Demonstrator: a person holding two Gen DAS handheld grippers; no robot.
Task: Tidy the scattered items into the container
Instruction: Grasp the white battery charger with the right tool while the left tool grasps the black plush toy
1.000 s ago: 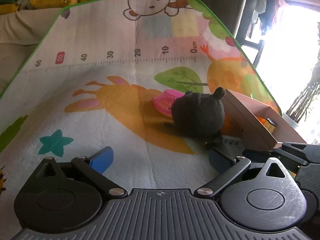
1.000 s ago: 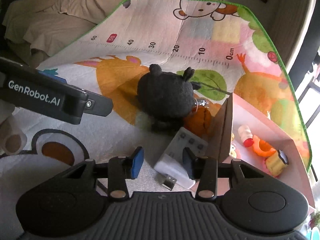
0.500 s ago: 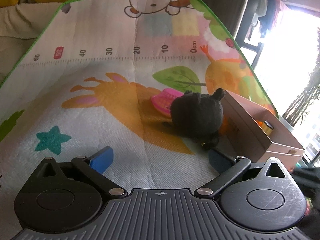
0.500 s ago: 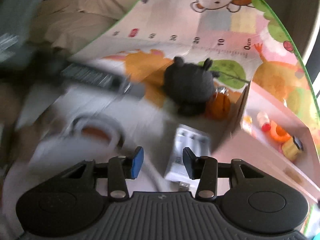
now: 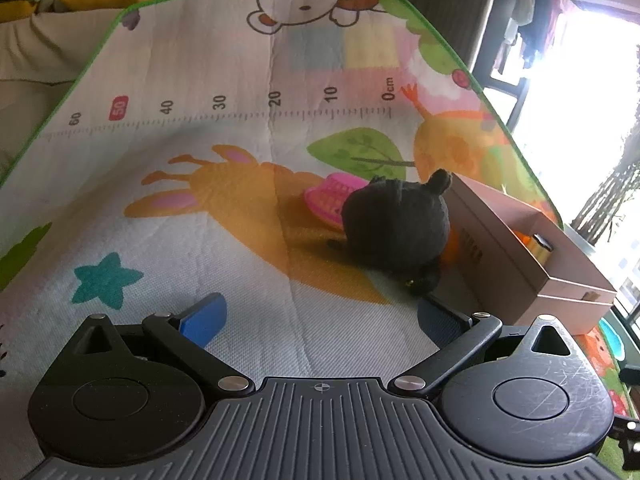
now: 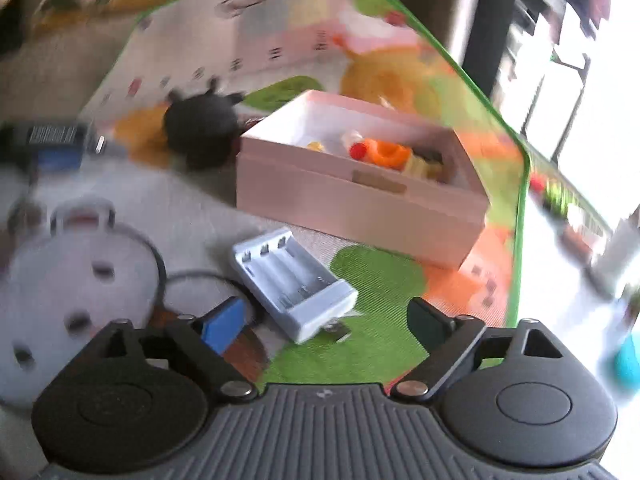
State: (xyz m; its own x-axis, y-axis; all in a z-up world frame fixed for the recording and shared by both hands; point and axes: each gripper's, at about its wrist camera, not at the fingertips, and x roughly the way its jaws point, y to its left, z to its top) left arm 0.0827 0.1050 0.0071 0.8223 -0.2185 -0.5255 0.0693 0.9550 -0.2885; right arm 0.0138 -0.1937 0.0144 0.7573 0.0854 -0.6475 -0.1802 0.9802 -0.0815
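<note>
Battery charger, pale grey and empty of cells, lies on the play mat just ahead of our right gripper, whose jaws stand spread wide with nothing between them. From the charger, the pink box sits near at about one o'clock, already holding a few small toys. We judge the charger to be light, rigid plastic with smooth, somewhat slippery sides; its long walls look the surest place to pinch, across the narrow width near the middle, keeping clear of the small metal plug at its near end. The right view is blurred, so finer detail escapes us.

Our left gripper hangs released over bare mat. At its one o'clock the black plush toy rests against the box's wall, with a pink toy touching it at its ten o'clock. The plush looks soft and light; we would squeeze deep into its round body, not its small ears.
</note>
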